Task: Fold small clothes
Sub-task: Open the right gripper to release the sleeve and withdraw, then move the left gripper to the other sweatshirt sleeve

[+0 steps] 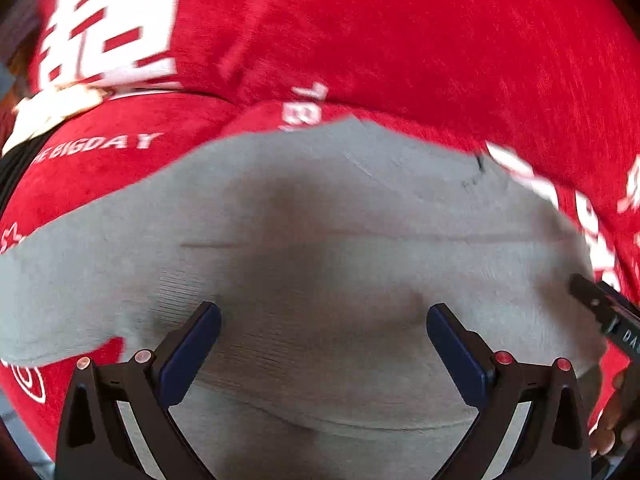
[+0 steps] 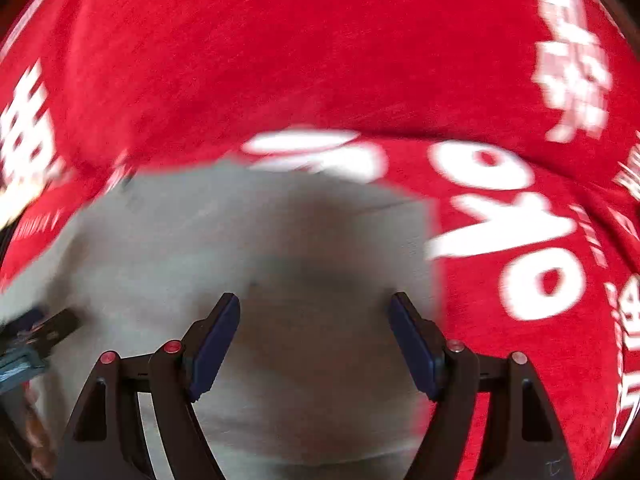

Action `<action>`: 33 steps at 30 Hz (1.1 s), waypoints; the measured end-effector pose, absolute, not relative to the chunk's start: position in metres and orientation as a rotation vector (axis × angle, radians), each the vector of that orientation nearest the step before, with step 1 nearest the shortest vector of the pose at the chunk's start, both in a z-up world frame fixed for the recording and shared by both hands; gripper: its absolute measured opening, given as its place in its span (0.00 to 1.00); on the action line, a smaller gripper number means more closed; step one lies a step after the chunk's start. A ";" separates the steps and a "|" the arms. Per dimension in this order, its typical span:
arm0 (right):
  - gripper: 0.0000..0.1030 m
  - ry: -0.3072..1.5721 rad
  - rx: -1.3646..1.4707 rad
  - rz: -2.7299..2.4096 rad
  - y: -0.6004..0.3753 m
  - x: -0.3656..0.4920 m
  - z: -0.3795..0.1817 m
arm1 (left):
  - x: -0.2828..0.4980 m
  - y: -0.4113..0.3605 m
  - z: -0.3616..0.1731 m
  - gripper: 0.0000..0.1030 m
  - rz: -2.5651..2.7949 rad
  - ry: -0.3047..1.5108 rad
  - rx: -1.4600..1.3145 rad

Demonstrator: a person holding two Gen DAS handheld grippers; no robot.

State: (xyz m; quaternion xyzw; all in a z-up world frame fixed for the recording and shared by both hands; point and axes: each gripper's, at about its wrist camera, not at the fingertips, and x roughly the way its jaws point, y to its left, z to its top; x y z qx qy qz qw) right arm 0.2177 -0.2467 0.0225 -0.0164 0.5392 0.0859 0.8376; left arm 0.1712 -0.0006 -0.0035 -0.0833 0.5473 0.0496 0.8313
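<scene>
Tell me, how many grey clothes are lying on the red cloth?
1. The grey garment lies spread on the red cloth, under both open grippers. More could be hidden outside the views.

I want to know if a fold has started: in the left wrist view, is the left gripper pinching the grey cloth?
No: the left gripper stands wide open above the grey garment, with nothing between its pads.

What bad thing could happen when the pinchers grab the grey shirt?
The grey garment lies flat on the red cloth, so the open left gripper or right gripper might pinch the cloth too. Both views are blurred, so a hurried grab could miss the edge and leave it wrinkled.
</scene>
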 end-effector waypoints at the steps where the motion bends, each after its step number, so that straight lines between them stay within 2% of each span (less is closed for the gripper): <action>1: 0.78 1.155 -0.107 0.177 -0.237 0.215 0.016 | 0.171 -0.008 -0.009 1.00 0.102 1.181 -0.131; 4: 0.79 1.143 -0.145 0.116 -0.245 0.206 0.018 | 0.162 -0.010 -0.006 1.00 0.128 1.172 -0.053; 8: 0.79 1.042 -0.115 0.109 -0.258 0.160 0.049 | 0.128 0.007 0.021 1.00 0.135 1.098 -0.164; 13: 0.79 1.113 -0.169 0.283 -0.231 0.099 0.028 | 0.083 -0.012 -0.007 1.00 0.091 1.160 -0.081; 14: 0.79 1.127 -0.193 0.273 -0.232 0.090 0.021 | 0.070 -0.011 -0.004 1.00 0.096 1.106 -0.078; 22: 0.83 0.980 -0.237 0.277 -0.259 -0.011 0.021 | -0.012 0.005 -0.005 1.00 0.047 1.061 -0.084; 26: 0.84 1.004 -0.289 0.306 -0.274 -0.059 0.018 | -0.051 0.014 -0.010 1.00 0.023 1.057 -0.071; 30: 0.84 1.043 -0.431 0.302 -0.265 -0.075 0.023 | -0.074 0.016 -0.010 1.00 -0.005 1.112 -0.039; 33: 0.84 0.989 -0.463 0.374 -0.243 -0.080 0.035 | -0.080 0.009 0.006 1.00 -0.059 1.055 -0.050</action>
